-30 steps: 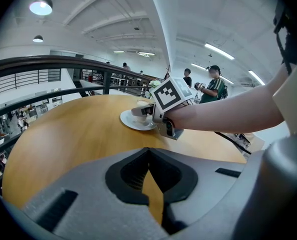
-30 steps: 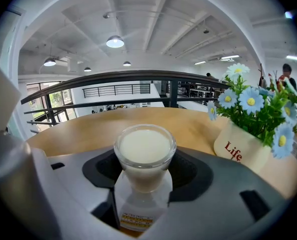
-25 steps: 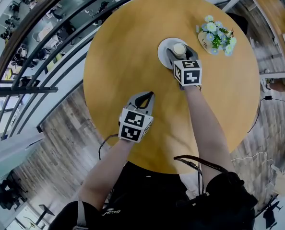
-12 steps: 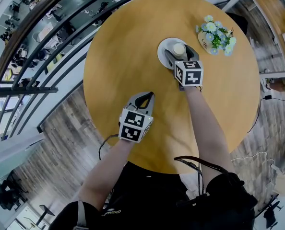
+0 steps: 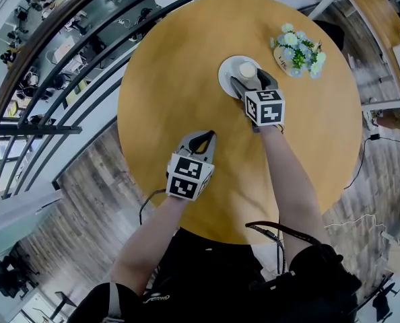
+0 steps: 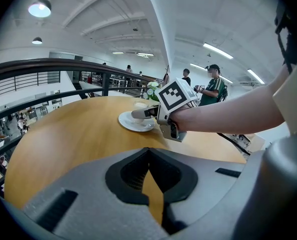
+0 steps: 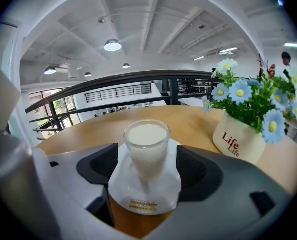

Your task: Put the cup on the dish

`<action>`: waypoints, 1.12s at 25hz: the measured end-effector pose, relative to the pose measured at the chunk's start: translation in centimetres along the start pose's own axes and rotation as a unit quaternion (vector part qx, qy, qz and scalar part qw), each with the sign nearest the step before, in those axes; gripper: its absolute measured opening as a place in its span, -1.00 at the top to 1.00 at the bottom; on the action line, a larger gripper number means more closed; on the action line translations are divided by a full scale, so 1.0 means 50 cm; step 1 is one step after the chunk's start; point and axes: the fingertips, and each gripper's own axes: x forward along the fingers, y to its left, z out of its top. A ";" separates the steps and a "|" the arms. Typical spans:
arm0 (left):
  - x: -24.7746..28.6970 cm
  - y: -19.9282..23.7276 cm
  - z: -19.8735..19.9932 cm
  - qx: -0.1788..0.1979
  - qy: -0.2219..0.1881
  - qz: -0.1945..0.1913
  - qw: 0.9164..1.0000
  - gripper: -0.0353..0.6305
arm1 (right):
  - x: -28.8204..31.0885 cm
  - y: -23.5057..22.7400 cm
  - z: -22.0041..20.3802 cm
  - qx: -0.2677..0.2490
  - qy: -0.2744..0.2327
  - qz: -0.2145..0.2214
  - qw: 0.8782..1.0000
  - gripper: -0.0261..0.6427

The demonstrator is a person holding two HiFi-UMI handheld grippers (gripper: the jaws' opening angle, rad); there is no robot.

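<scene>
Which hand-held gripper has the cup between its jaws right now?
The right hand-held gripper: its jaws, just opening, flank the clear glass cup of white liquid on the round white dish. The left hand-held gripper is shut, empty.

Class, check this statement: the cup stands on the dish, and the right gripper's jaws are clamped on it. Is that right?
No. The cup does stand on the dish, but the right gripper is not clamped. Its jaws have just been opening and stand apart, with the cup between them untouched. The right gripper view shows it.
</scene>
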 end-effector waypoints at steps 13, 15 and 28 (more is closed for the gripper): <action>-0.034 -0.027 0.032 0.017 -0.018 0.005 1.000 0.89 | -0.100 0.036 0.012 -0.002 -0.015 -0.001 1.000 0.00; -0.042 -0.037 0.047 0.021 -0.024 0.005 0.999 0.89 | -0.132 0.042 0.026 0.000 -0.026 -0.005 1.000 0.16; -0.116 -0.146 0.167 0.070 -0.083 -0.014 0.994 0.89 | -0.374 0.123 0.101 0.004 -0.088 -0.002 0.996 0.38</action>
